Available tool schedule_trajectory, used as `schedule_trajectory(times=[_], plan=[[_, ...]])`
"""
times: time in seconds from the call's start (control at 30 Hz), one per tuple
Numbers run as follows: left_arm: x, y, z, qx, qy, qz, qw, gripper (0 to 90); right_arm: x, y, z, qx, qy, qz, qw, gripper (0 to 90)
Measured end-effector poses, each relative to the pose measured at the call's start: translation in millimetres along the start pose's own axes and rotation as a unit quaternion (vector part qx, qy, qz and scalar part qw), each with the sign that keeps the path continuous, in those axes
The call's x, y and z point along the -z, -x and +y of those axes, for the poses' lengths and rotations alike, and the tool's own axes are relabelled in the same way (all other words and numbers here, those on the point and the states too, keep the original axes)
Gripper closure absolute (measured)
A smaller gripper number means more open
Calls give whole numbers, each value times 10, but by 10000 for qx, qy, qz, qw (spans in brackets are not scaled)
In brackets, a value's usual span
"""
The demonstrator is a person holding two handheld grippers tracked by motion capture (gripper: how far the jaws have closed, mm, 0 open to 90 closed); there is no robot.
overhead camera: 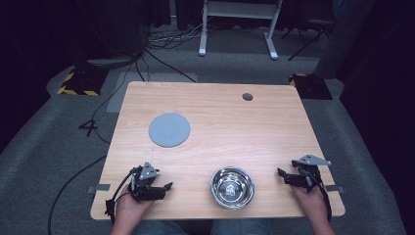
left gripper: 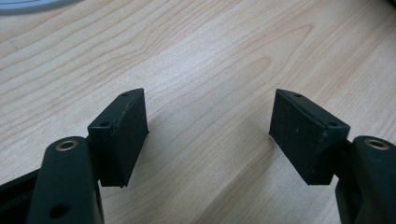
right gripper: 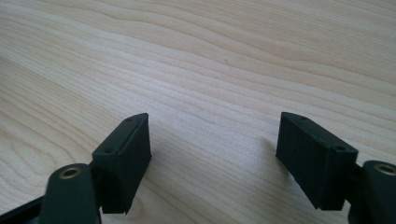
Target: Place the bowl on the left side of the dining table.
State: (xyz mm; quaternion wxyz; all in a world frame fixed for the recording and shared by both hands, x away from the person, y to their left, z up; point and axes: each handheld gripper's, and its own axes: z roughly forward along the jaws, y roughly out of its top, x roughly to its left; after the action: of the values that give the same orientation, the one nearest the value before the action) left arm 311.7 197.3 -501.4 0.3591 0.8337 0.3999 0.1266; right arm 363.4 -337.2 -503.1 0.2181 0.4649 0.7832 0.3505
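Note:
A shiny steel bowl [overhead camera: 232, 187] sits near the front edge of the wooden table [overhead camera: 220, 122], between my two hands. A flat grey round disc [overhead camera: 169, 129] lies left of centre. My left gripper [overhead camera: 168, 187] rests on the table at the front left, left of the bowl, pointing right. Its jaws stand wide apart in the left gripper view [left gripper: 208, 135] with only bare wood between them. My right gripper [overhead camera: 281, 174] rests at the front right, pointing left toward the bowl. It is open too [right gripper: 212, 156], with nothing between its pads.
A small dark round hole [overhead camera: 247, 96] is set in the table's far right part. Cables [overhead camera: 73, 186] trail over the grey carpet on the left. White desk legs [overhead camera: 235, 29] stand beyond the table. Yellow-black striped bases [overhead camera: 78, 83] sit at the far corners.

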Motion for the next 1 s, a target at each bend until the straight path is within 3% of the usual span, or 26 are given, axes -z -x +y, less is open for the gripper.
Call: schedule_trajectory(times=[0.13, 0.33, 0.37, 0.47, 0.6, 0.77, 0.9, 0.93, 1.0], plan=[[1, 2, -3, -61, 3, -67, 10000, 248, -1, 0, 1, 2, -1, -2, 10000, 264], [29, -27, 22, 151, -52, -119, 9998, 293, -2, 0, 1, 1, 1, -3, 10000, 264], [38, -45, 23, 286, -48, -218, 9993, 299, -2, 0, 1, 1, -2, -4, 10000, 264], [67, -42, 25, 424, 83, -237, 9988, 302, -2, 0, 2, 2, 0, -5, 10000, 264], [210, 33, 91, 410, 451, 58, 9981, 287, -2, 0, 2, 3, 0, -5, 10000, 264], [350, 124, 151, 296, 754, 236, 9964, 284, -2, 0, 2, 3, 0, -4, 10000, 264], [409, 152, 187, 343, 803, 321, 9957, 297, -2, -1, 2, 2, 0, -4, 10000, 264], [423, 159, 213, 438, 635, 549, 9955, 311, -2, 0, 2, 2, 1, -4, 10000, 264], [435, 151, 224, 467, 570, 560, 9957, 317, -2, -1, 1, 1, 0, -4, 10000, 264]])
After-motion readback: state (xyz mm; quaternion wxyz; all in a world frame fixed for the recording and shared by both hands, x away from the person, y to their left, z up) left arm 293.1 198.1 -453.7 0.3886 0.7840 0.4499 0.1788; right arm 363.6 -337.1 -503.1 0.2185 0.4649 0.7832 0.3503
